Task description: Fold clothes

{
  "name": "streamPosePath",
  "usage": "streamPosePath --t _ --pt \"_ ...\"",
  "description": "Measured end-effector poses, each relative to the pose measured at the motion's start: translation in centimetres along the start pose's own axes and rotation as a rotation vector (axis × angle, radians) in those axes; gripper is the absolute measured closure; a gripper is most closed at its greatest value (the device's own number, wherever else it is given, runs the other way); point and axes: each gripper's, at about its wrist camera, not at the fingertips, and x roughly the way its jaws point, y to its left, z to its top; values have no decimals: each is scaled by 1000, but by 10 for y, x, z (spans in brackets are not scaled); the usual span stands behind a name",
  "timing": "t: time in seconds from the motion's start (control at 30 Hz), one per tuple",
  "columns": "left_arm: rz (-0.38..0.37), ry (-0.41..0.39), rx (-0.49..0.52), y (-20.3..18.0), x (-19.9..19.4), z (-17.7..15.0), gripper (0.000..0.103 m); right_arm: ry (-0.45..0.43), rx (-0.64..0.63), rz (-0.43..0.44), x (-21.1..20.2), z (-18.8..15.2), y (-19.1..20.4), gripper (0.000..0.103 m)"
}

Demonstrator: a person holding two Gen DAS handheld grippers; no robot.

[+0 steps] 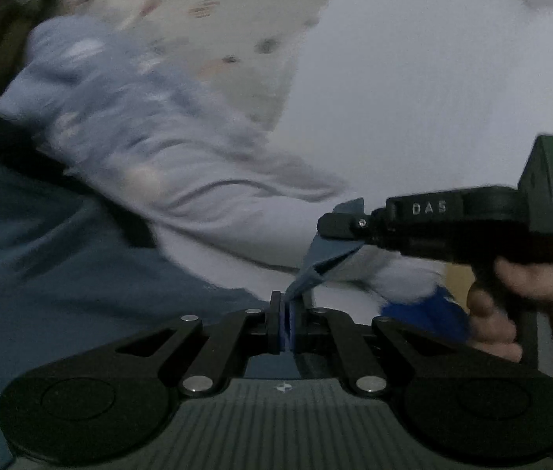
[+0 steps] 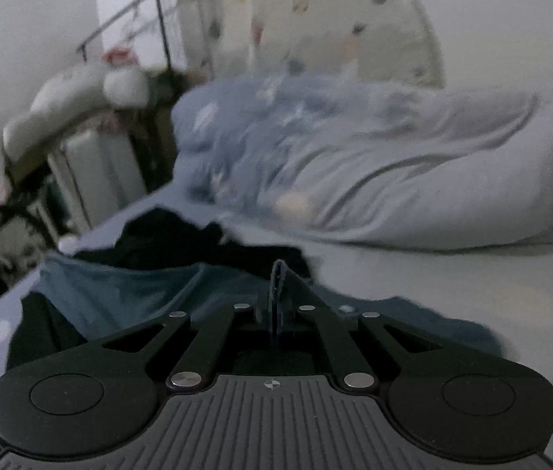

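Note:
A dusty-blue garment [image 1: 41,258] lies spread over the bed, blurred by motion. In the left wrist view my left gripper [image 1: 286,313] is shut on a pinched fold of its edge. A taut strip of the same cloth runs up to my right gripper [image 1: 335,235], which comes in from the right and is also shut on it. A person's hand [image 1: 511,305] holds that gripper's handle. In the right wrist view my right gripper [image 2: 276,305] clamps a thin upright fold of the blue garment [image 2: 120,293], which trails off to the left.
A black garment [image 2: 182,243] lies under and behind the blue one. A crumpled pale-blue duvet [image 2: 315,149] is heaped at the back of the bed sheet [image 2: 452,274]. A patterned curtain [image 2: 315,8] hangs behind. A white plush toy [image 2: 80,94] and clutter stand left of the bed.

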Motion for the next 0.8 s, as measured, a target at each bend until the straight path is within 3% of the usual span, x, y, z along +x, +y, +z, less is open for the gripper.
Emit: streamPosePath --t 0.13,0.4,0.67,0.73,0.77,0.8 --pt "72 30 -54 48 7 13 98 62 -32 23 63 5 34 101" --pt "183 101 -195 125 14 3 98 201 -97 48 180 -10 86 101" --pt "224 162 -265 148 10 -5 97 283 -111 36 225 -29 107 100" --pt "239 175 -276 150 11 -6 96 292 -120 19 226 -31 111 83" --pt "244 179 -280 151 11 -6 92 288 -111 15 224 -30 111 76" --pt "245 178 -282 151 11 -5 84 276 -99 11 222 -28 109 63"
